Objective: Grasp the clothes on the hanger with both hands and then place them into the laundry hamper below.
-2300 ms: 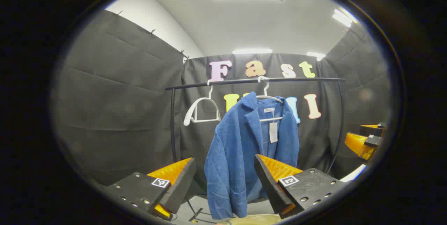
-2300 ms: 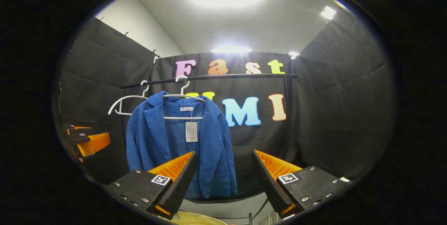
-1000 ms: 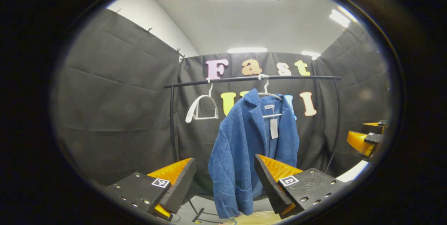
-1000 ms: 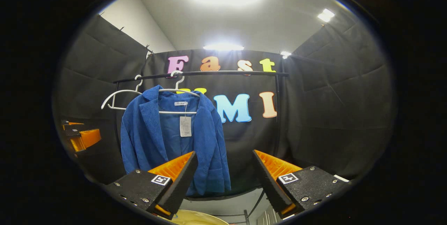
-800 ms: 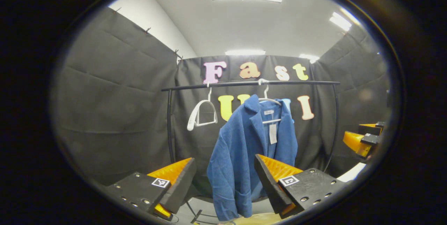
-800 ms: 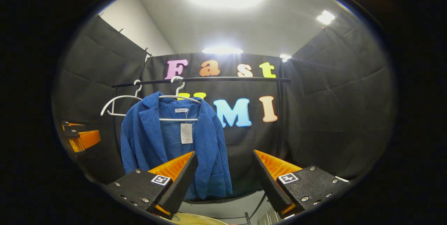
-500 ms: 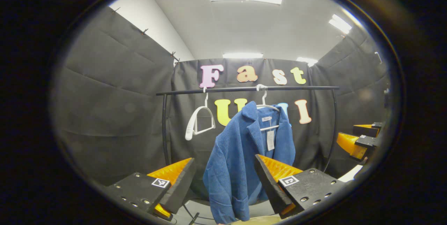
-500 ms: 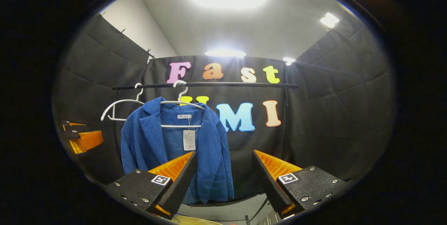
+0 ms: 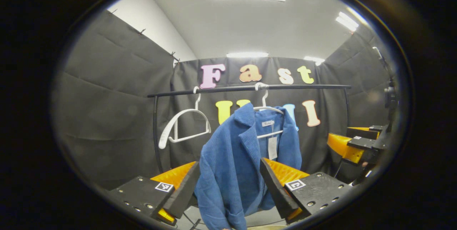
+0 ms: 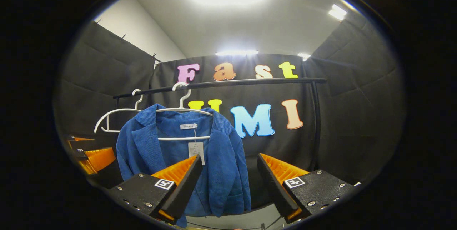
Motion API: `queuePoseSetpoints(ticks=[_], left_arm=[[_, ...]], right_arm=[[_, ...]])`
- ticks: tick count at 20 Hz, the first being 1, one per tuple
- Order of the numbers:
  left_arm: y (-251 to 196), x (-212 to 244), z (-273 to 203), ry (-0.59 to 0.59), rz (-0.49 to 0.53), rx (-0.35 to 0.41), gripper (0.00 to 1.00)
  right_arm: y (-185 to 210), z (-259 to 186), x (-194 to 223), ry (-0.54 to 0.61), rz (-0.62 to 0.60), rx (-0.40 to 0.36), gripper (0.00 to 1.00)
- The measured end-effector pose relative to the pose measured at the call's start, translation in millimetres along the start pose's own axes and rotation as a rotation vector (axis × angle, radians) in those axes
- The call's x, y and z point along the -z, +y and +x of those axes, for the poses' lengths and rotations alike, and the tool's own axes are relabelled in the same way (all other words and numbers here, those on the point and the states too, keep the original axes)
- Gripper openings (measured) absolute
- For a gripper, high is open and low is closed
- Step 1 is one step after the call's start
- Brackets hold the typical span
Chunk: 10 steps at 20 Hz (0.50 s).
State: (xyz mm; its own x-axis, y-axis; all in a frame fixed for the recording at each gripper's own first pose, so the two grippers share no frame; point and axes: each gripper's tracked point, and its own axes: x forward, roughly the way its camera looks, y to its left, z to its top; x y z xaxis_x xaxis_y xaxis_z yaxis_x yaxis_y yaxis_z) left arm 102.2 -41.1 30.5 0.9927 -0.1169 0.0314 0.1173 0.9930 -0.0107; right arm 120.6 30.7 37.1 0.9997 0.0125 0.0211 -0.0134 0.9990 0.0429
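Hanging from a white hanger (image 10: 185, 109) on the black rail (image 10: 228, 83), the blue corduroy jacket (image 10: 217, 162) faced us with its front open and a paper tag (image 10: 195, 149) dangling at the collar, well above the floor of the booth. We held the left gripper (image 9: 228, 187) with its fingers spread wide and nothing between them; in the left gripper view the jacket (image 9: 232, 165) filled the gap between the two fingers, but whether they touched the cloth we could not tell. Our right gripper (image 10: 228, 183) was likewise spread apart and empty, its left finger (image 10: 178, 183) crossing in front of the jacket's lower half while its other finger stood before the dark wall. A second white hanger (image 9: 182, 126), bare, hung on the same rail (image 9: 250, 89) to the jacket's left. We saw the right gripper (image 9: 351, 146) at the far right edge of the left gripper view, and the left gripper (image 10: 91, 156) at the left edge of the right gripper view, both near the jacket's sides
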Motion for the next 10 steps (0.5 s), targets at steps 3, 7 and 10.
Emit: queuePoseSetpoints(ticks=[3, 7, 10], left_arm=[[-15.9, 9.0, 21.7, 0.016, 0.002, -0.001, 0.95], [-39.3, 27.3, 58.5, 0.062, 0.003, 0.008, 0.99], [-50.4, 43.3, 86.1, 0.109, -0.011, 0.002, 0.97]], right_arm=[[-4.3, 22.4, -0.4, -0.004, 0.015, -0.022, 0.96], [-9.0, 57.3, 9.4, 0.019, 0.02, -0.043, 0.96], [-5.6, 81.3, 16.2, 0.036, 0.034, -0.074, 0.96]])
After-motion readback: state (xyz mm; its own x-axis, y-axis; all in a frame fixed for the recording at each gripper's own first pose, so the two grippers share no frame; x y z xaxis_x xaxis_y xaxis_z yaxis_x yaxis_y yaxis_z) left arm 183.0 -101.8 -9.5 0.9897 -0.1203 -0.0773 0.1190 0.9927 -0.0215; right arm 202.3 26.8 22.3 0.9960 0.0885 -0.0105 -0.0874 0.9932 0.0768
